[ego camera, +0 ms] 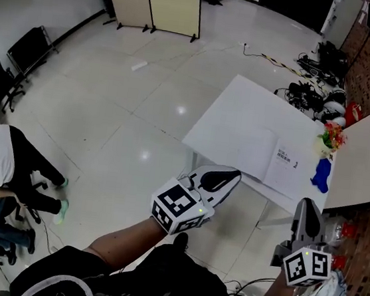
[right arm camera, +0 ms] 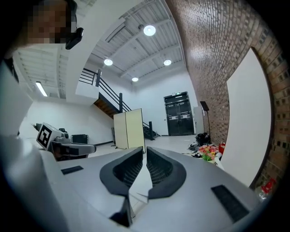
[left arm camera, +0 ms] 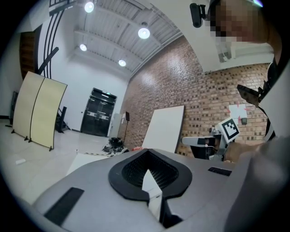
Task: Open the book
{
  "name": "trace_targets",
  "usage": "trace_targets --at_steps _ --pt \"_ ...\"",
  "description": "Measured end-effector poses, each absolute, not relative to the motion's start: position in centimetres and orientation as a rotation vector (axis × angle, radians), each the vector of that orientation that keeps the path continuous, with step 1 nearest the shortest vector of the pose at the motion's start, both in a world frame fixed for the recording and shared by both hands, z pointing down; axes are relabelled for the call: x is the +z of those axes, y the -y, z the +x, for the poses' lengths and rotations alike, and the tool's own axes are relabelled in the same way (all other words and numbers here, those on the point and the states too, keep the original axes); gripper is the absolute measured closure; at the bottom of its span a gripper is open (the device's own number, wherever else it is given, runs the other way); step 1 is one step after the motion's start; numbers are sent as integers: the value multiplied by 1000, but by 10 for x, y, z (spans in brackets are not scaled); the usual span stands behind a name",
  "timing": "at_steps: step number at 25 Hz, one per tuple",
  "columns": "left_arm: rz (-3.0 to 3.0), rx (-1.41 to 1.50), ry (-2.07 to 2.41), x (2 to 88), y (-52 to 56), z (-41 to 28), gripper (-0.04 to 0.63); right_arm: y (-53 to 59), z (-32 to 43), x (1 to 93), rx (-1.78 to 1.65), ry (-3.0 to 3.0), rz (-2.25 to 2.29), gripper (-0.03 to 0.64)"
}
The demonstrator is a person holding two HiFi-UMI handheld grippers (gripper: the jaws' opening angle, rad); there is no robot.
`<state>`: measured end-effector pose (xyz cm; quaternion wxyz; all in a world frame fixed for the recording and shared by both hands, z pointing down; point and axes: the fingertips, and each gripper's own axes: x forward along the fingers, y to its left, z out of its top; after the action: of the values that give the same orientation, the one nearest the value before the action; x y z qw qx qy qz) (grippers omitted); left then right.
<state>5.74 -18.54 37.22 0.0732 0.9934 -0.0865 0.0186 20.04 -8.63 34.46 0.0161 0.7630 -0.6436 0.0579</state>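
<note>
On the white surface [ego camera: 236, 110], right-hand part, close to the near edge: book [ego camera: 288, 165], closed, flat, printed cover up. Just beside a blue thing [ego camera: 321, 174] and near a flower bunch [ego camera: 332, 136], seemingly touching neither. Outline faint, white on white, so long axis only a guess: seems to run from near edge to far edge, a little slanted. Spine probably along the left side, at the thin dark line, free edge toward the blue thing.

Step in hand, by judgement: approach, no contact yet. Left gripper [ego camera: 230, 175] held about level, tip at the surface's near edge, short of the book; fingers [left arm camera: 131, 170] together, nothing between. Right gripper [ego camera: 304, 204] at lower right, also short of the book; fingers [right arm camera: 120, 170] all but closed, thin slit only, empty.

Next move likely calls for: coming over the book, working one tip under the cover's free edge, pinning the spine side with the other, then swinging the cover over. Needs a low, shallow entry, cover lying flush on the surface.
</note>
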Motion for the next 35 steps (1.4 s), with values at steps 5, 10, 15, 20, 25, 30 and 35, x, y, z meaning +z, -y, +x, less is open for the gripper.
trace_targets --at_steps 5,10,15,20,25,30,35 --pt "3003 43 292 362 121 39 594 26 172 335 130 2063 2322 600" --pt "2960 64 350 360 42 24 594 -53 153 335 118 2094 2265 600" --pt "2983 107 372 356 -24 7 594 -115 140 337 133 2129 2262 600" --pt "3017 113 391 344 -61 -25 594 -147 109 333 122 2170 2256 600" --pt "3050 48 353 334 -88 -70 594 -167 59 327 69 2159 2260 600" --pt "3047 24 294 336 -108 -140 594 -180 -10 328 81 2126 2299 600" --pt "3050 50 222 344 -124 -201 594 -200 -77 337 126 2102 2335 600"
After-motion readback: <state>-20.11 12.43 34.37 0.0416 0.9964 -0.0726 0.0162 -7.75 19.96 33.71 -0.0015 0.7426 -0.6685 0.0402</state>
